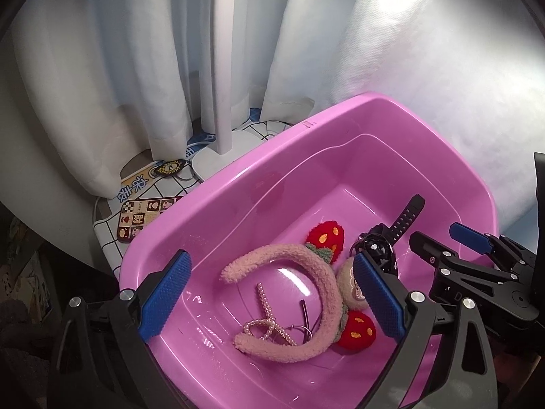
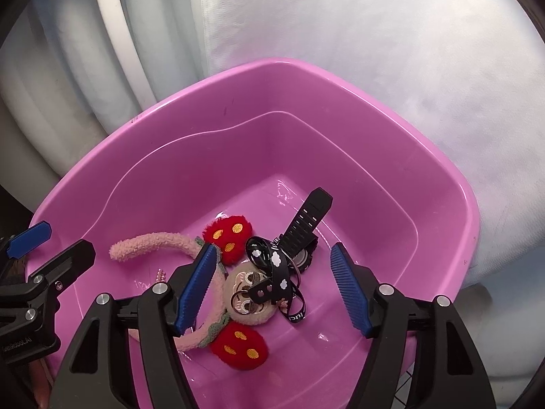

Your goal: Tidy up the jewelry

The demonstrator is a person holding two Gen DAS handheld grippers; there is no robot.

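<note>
Hovering over pink basin (image 2: 442, 211), both grippers (image 1: 269, 293) (image 2: 276, 286) released, empty; headband (image 1: 316, 272), watch (image 2: 306, 228), lanyard (image 2: 272, 266) lie inside. Next: fetch remaining jewelry.

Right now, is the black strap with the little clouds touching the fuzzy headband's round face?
Touching. In the right wrist view the cloud strap and its metal ring lie right across the round face of the pink headband, covering part of it.
</note>
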